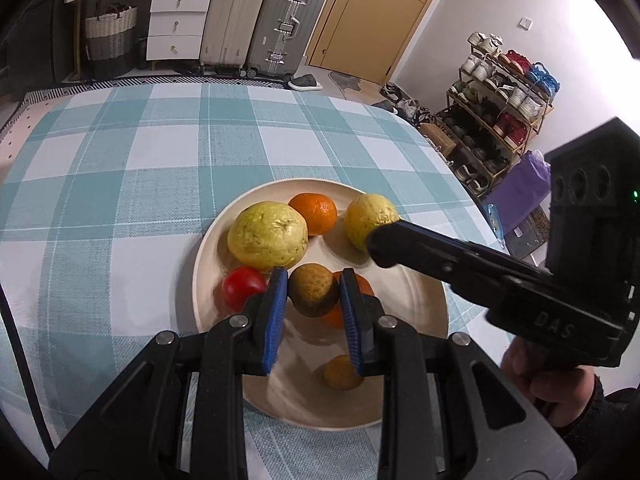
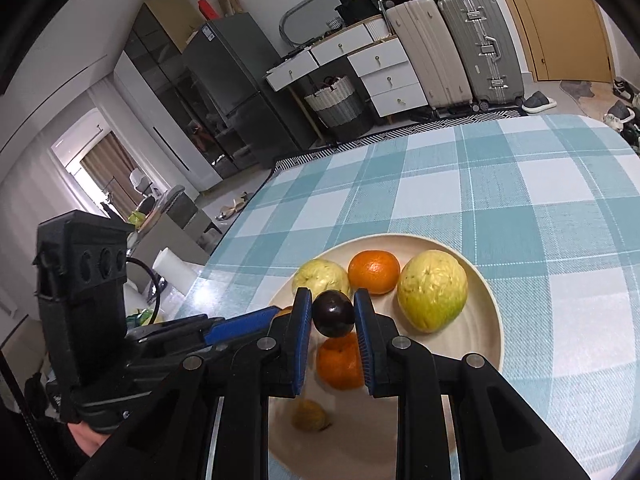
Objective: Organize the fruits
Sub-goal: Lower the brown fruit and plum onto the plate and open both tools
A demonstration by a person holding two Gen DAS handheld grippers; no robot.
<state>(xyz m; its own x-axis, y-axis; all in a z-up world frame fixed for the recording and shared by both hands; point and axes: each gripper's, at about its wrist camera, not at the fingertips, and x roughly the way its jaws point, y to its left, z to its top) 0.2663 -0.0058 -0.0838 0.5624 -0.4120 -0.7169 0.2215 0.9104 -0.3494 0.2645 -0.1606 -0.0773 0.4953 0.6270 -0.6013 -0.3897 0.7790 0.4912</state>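
Observation:
A cream plate [image 1: 416, 300] on the checked tablecloth holds two yellow guavas [image 1: 268, 236] [image 1: 370, 220], an orange [image 1: 313, 213], a red tomato [image 1: 242, 286] and a small yellowish fruit [image 1: 340, 372]. Above the plate, my left gripper [image 1: 314, 294] is shut on a brown-green round fruit [image 1: 314, 296], with a second orange [image 1: 360, 286] partly hidden behind it. My right gripper [image 2: 333, 316] is shut on a dark purple round fruit [image 2: 333, 314] over the plate [image 2: 484, 344]. In the left wrist view the right gripper [image 1: 378, 240] reaches in from the right beside the smaller guava, and its fruit is hidden.
The teal and white checked tablecloth [image 1: 160, 168] spreads far and left of the plate. The table's edge runs close on the right [image 1: 472, 200], with a shoe rack [image 1: 500, 112] beyond. Suitcases [image 1: 260, 20] and drawers stand by the far wall. A hand [image 1: 560, 380] holds the right gripper.

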